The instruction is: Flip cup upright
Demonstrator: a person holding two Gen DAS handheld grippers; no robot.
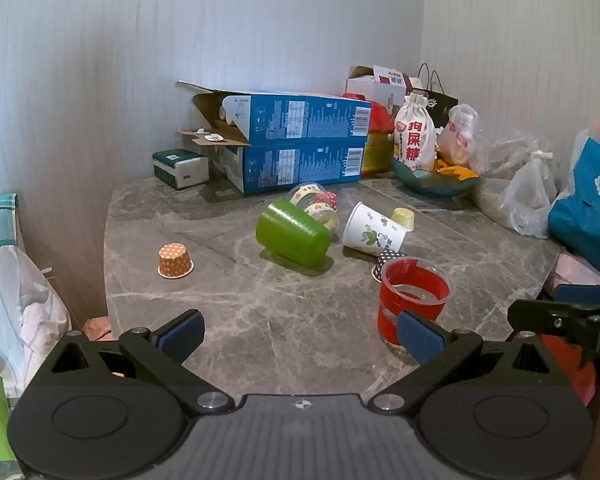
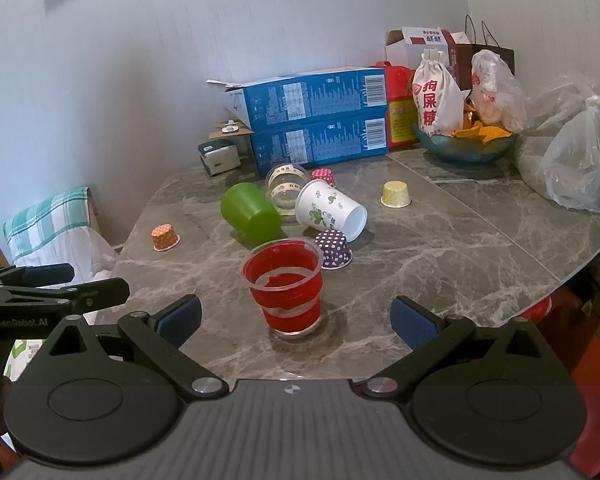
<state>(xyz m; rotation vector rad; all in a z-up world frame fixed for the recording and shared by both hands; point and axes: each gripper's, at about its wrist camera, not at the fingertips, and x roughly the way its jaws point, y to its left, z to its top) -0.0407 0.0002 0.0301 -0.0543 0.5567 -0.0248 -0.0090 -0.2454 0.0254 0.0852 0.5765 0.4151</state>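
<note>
A clear plastic cup with red bands (image 2: 286, 290) stands upright near the table's front edge, also in the left wrist view (image 1: 412, 298). Behind it lie a green cup (image 2: 250, 212) (image 1: 294, 232), a white paper cup with green print (image 2: 330, 210) (image 1: 374, 232) and a clear printed cup (image 2: 286, 186) (image 1: 314, 202), all on their sides. My right gripper (image 2: 296, 320) is open, its fingers either side of the red cup and just short of it. My left gripper (image 1: 300, 336) is open and empty, the red cup behind its right finger.
Small cupcake cases sit upside down: orange (image 1: 175, 260), purple dotted (image 2: 334, 249), yellow (image 2: 396, 194), red dotted (image 2: 323, 176). Blue boxes (image 2: 312, 120), a bowl with a cloth bag (image 2: 464, 140) and plastic bags (image 2: 576, 168) crowd the back and right of the marble table (image 2: 440, 260).
</note>
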